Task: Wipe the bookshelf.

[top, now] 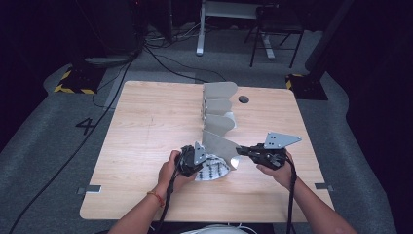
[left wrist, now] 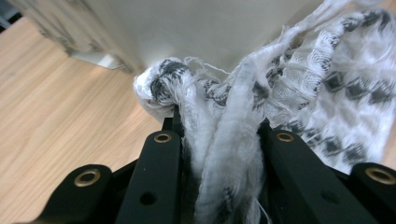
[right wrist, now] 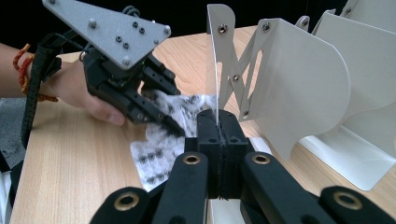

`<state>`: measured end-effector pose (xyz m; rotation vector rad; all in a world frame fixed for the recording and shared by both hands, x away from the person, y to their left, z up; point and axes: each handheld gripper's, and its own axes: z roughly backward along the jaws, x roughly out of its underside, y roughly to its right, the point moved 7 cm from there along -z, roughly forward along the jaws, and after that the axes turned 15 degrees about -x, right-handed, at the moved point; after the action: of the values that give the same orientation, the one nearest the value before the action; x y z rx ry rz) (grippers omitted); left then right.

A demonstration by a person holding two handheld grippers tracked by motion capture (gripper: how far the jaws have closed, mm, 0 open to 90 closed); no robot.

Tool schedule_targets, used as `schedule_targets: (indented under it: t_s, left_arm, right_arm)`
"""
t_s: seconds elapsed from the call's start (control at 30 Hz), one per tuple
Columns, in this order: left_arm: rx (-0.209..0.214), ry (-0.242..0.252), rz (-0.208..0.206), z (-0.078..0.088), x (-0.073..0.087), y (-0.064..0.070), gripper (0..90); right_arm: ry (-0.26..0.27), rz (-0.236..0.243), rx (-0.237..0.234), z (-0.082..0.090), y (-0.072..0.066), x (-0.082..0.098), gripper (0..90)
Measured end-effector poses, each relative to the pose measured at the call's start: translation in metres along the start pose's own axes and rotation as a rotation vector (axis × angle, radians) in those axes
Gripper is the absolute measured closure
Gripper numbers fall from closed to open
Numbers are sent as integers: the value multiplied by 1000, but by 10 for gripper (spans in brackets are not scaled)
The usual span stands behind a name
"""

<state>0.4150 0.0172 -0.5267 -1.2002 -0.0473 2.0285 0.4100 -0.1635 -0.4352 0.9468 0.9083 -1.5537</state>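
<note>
A light wooden table (top: 146, 146) with rounded corners stands on grey carpet (top: 44, 146), with a small dark round hole (top: 243, 99) near its far edge. On it, right of centre, stands a white rack (top: 219, 114) of curved upright panels running from the far side toward the near side, set on a flat white base (right wrist: 355, 158). A white cloth with a black pattern (top: 212, 169) lies on the wood just beside the rack's nearest panel (top: 221, 145), partly bunched.

A dark round grommet (top: 243, 99) is set near the desk's (top: 146, 141) far edge, with cables (top: 165, 61) strewn beyond it.
</note>
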Motion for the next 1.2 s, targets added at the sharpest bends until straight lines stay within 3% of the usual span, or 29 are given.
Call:
schedule_targets:
  t_s: [0.3, 0.4, 0.5, 0.63, 0.87, 0.97, 1.2]
  left_arm:
    - [116, 56, -78, -11, -30, 59, 745]
    - [128, 61, -110, -13, -36, 70, 745]
    - [123, 63, -127, -13, -37, 70, 746]
    - [99, 56, -104, -11, -31, 57, 746]
    - [9, 7, -29, 1, -10, 6, 745]
    - [1, -1, 5, 8, -3, -9, 743]
    - [-37, 4, 25, 32, 10, -44, 739]
  right_arm:
    - [0, -4, 13, 1, 1, 0, 900]
    - [3, -9, 14, 2, 3, 1, 900]
    - [2, -8, 14, 3, 3, 1, 900]
    - [-1, -7, 18, 3, 4, 1, 899]
    - [-2, -10, 18, 3, 4, 1, 898]
    - [-3, -10, 20, 3, 4, 1, 896]
    - [-40, -15, 26, 3, 7, 6, 836]
